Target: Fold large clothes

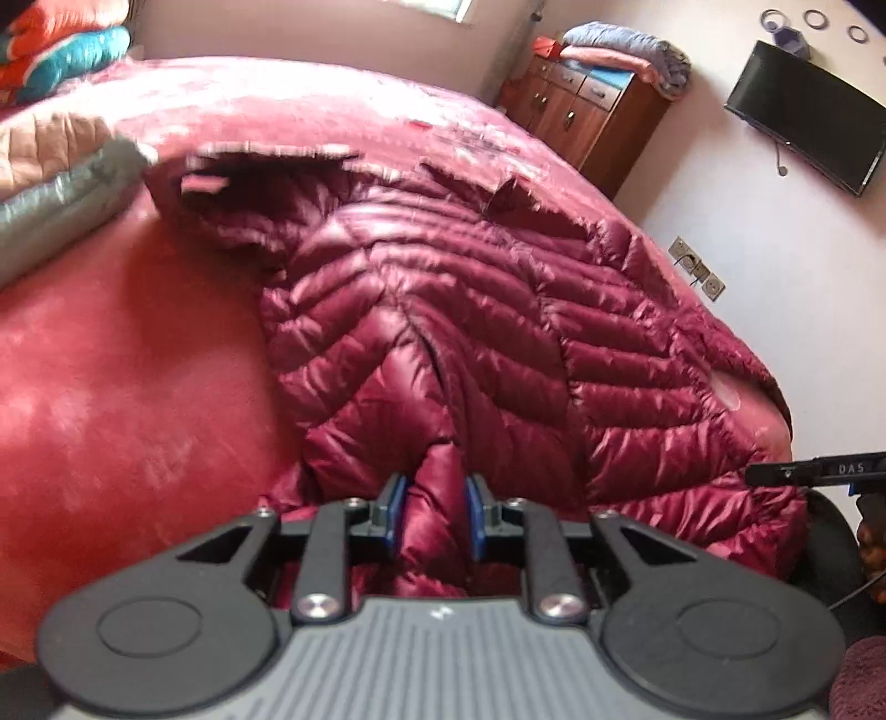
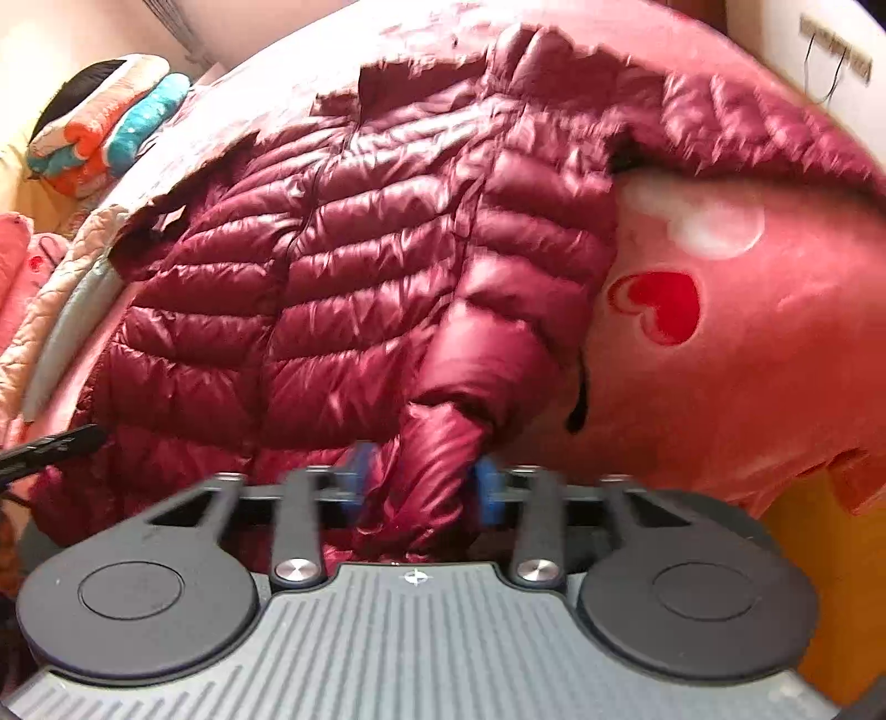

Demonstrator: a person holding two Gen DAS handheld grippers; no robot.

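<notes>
Burgundy quilted jacket (image 1: 443, 288) lay spread unfolded on the bed (image 1: 111, 360) (folding judged barely begun), its near hem pinched by the left tongs (image 1: 434, 515) and right tongs (image 2: 423, 487).

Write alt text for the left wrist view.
The left gripper pinches a fold of a maroon puffer jacket spread on a red bed. Beyond stand a wooden dresser topped with folded blankets and a wall TV.
</notes>
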